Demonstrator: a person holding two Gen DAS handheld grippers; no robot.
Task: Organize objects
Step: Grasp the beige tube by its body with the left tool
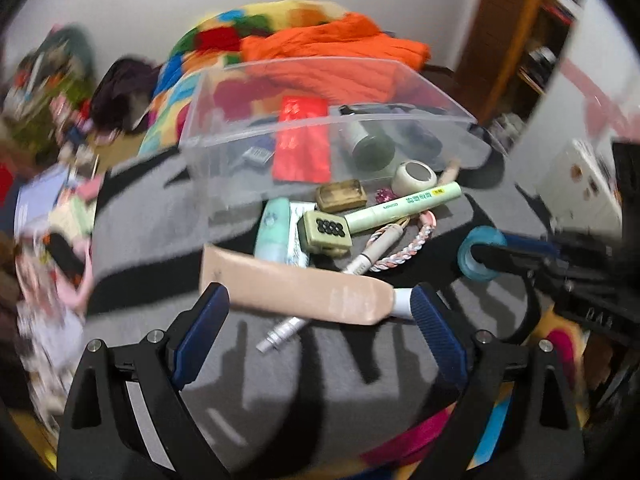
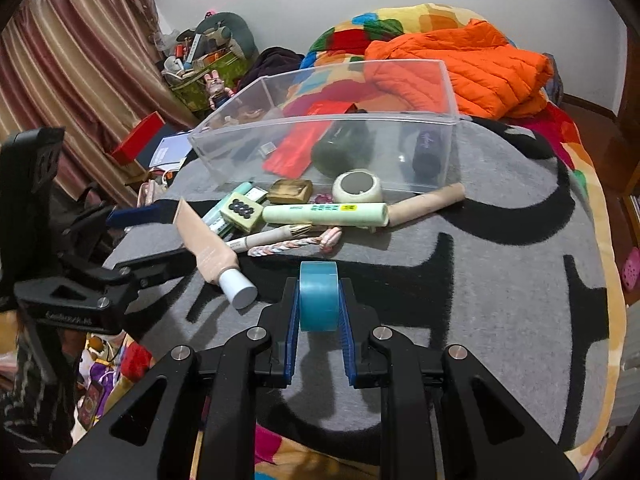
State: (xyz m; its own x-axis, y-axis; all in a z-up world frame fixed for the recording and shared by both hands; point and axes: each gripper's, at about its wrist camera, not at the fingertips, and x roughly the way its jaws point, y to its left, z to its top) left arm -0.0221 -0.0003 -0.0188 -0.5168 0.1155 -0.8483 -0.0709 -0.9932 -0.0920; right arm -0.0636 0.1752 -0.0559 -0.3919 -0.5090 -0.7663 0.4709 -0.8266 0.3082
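Tape roll [image 2: 319,295], blue and glossy, stands on edge between the blue pads of the right gripper [image 2: 319,297], which are pressed together on its flat sides; in the left wrist view the same roll [image 1: 480,254] hangs at the tip of that gripper off to the right, above the blanket. The left gripper [image 1: 320,305] has its fingers spread wide apart on either side of a beige tube [image 1: 296,286] with a white cap, and whether the pads touch it cannot be told. Beyond the fingers lies a loose heap: one pale green tube [image 2: 325,214], one green case with black dots [image 2: 241,212], one mint bottle [image 1: 275,226], one cream pen with a gold band [image 2: 269,238], one pink-and-white braided cord [image 2: 294,245], one brassy tin [image 2: 290,191], one round white jar with a grey lid [image 2: 357,186], one brown cardboard tube [image 2: 426,202] and a small silver tube [image 1: 285,330]. Just behind the heap sits a clear plastic bin [image 2: 320,130], holding one red packet [image 2: 298,148], one dark green bottle [image 2: 340,148], one dark purple bottle [image 2: 426,152] and some smaller bits too blurred to name. Everything rests on a grey blanket with black markings [image 2: 500,272], spread over a bed with a multicoloured cover [image 2: 576,148]. One orange quilted jacket [image 2: 472,64] lies crumpled behind the bin. Striped curtains [image 2: 68,80] hang at the left, a white wall stands behind, and a cluttered pile with a green cushion [image 2: 228,30] fills the corner.
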